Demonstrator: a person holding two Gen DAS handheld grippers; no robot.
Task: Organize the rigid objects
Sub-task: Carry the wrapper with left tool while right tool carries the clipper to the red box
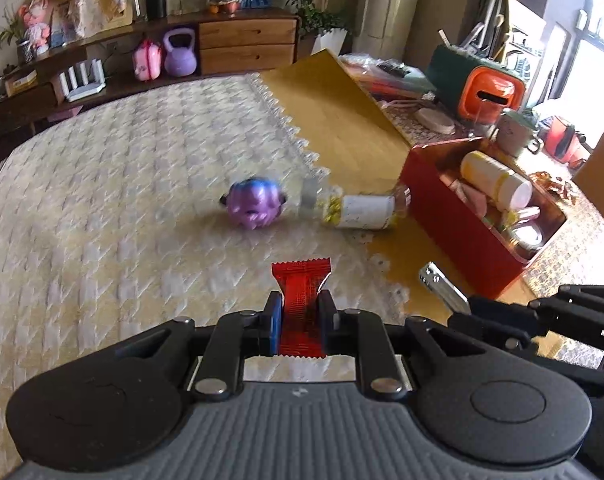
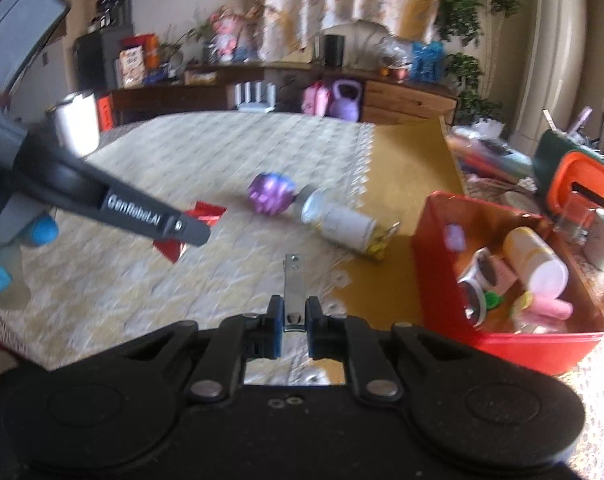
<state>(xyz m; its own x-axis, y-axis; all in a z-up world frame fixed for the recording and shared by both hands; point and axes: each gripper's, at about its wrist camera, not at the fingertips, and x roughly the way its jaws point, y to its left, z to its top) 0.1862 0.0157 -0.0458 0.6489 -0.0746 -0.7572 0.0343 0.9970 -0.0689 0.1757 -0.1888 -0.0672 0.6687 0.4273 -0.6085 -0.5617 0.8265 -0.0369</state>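
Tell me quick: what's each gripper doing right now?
Left gripper: shut on the red packet.
Right gripper: shut on the nail clipper.

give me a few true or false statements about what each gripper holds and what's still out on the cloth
1. The left gripper holds a red wrapper. True.
2. The right gripper is open and empty. False: it is shut on a metal nail clipper.
3. The pill bottle stands upright. False: it lies on its side.
4. The purple toy is inside the red box. False: it sits on the cloth beside the bottle.
5. The red box already holds several items. True.
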